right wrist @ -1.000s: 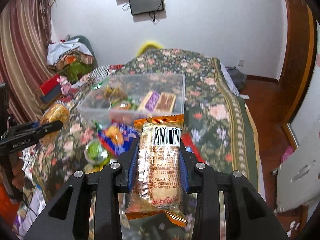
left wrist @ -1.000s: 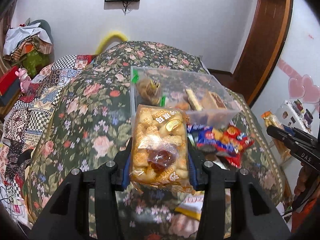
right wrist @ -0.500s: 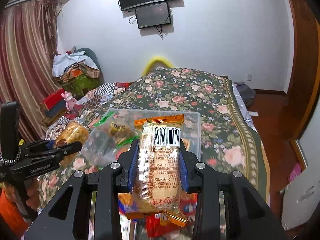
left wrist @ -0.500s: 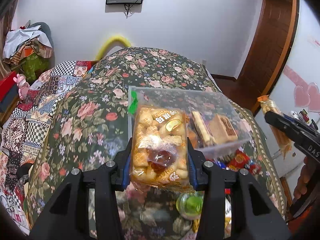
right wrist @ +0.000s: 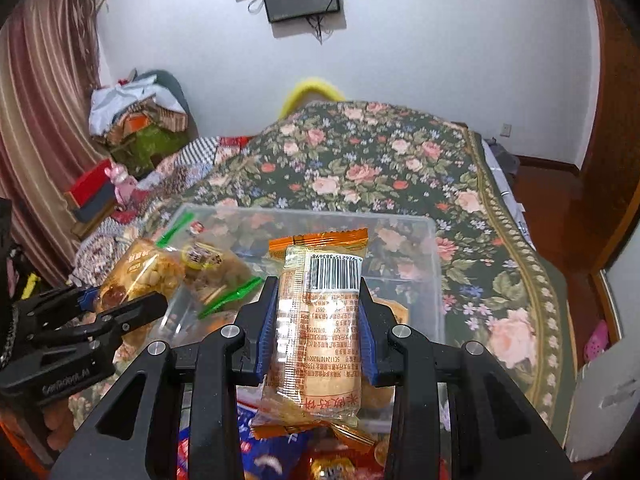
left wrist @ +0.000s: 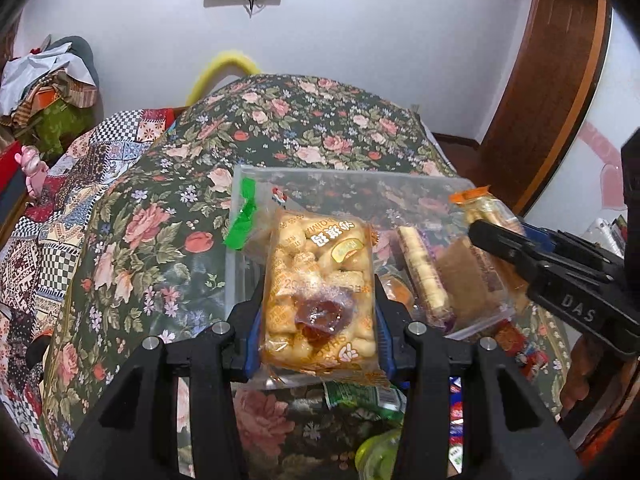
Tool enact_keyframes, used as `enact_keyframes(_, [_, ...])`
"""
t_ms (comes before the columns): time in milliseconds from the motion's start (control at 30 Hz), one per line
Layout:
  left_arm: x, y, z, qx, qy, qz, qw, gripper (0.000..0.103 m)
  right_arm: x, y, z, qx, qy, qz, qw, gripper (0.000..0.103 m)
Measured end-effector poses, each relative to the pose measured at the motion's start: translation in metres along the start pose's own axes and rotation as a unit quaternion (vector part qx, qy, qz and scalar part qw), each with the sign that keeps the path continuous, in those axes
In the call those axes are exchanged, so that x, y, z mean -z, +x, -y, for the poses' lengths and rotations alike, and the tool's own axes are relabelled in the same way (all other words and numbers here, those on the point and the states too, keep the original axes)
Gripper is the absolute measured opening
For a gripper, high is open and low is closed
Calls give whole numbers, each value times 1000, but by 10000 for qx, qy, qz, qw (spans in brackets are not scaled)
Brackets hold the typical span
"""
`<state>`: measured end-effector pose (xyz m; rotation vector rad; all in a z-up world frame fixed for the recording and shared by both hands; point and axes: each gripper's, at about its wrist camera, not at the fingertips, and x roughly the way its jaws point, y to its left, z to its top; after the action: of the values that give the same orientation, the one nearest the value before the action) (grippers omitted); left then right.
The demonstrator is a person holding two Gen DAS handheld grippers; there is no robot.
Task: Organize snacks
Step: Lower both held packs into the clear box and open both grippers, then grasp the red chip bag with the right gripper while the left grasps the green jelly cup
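**Desk:** What does the left gripper (left wrist: pixel 318 312) hold?

**Photographer:** A clear packet of small golden pastries (left wrist: pixel 318 296), pinched between the blue pads (left wrist: pixel 253 340) on both long sides. The packet stands lengthwise along the fingers, its printed end pointing away from the tool. Directly ahead of it and slightly below sits the clear plastic box (left wrist: pixel 240 184) on the floral bedspread (left wrist: pixel 132 232).

**Desk:** And the right gripper (right wrist: pixel 318 320)?

**Photographer:** Clamped on a long orange-edged cake wrapper (right wrist: pixel 318 320), barcode at the far end, crimped tail hanging back toward the tool. The same box (right wrist: pixel 434 280) lies just beyond its fingertips, the wrapper's top over the near wall.

**Desk:** What is in the box?

**Photographer:** Wrapped bars (left wrist: pixel 424 276) lie on the side ahead and to the right of the left tool. Bags with green strips (right wrist: pixel 236 292) fill the side ahead and to the left of the right tool.

**Desk:** Do the tools see each other?

**Photographer:** Yes. The right gripper (left wrist: pixel 560 276) enters the left camera's frame from the right, its wrapper (left wrist: pixel 480 208) over the box rim. The left gripper (right wrist: pixel 96 312) shows at the left of the right camera, pastries (right wrist: pixel 140 272) at the box's left end.

**Desk:** Anything nearer than the box?

**Photographer:** Loose snacks (left wrist: pixel 364 400) lie beneath both tools, on the near side of the box.
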<state>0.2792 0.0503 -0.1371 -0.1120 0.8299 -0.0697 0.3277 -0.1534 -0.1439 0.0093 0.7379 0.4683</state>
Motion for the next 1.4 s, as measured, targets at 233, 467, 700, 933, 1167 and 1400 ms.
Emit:
enact_keyframes(233, [3, 12, -2, -13, 30, -111, 9999, 45, 5, 22, -2, 40, -22, -287, 9996, 32])
enact_keyframes(467, [4, 10, -5, 95, -88, -282, 9995, 49, 12, 13, 0, 204, 56, -306, 9993, 54])
enact_keyframes(700, [6, -10, -5, 65, -85, -126, 9999, 52, 13, -15, -2, 248, -181, -92, 9995, 65])
enact_keyframes(933, [18, -40, -4, -13, 37, 89, 10000, 61, 22, -54, 8, 240, -147, 165, 9995, 79])
enact_keyframes(1167, [45, -57, 3, 22, 216, 35, 9998, 68, 43, -83, 20, 473, -217, 223, 9984, 85])
enact_keyframes(1400, [76, -55, 9, 149, 192, -299, 9993, 70, 74, -92, 36, 495, 39, -34, 9988, 97])
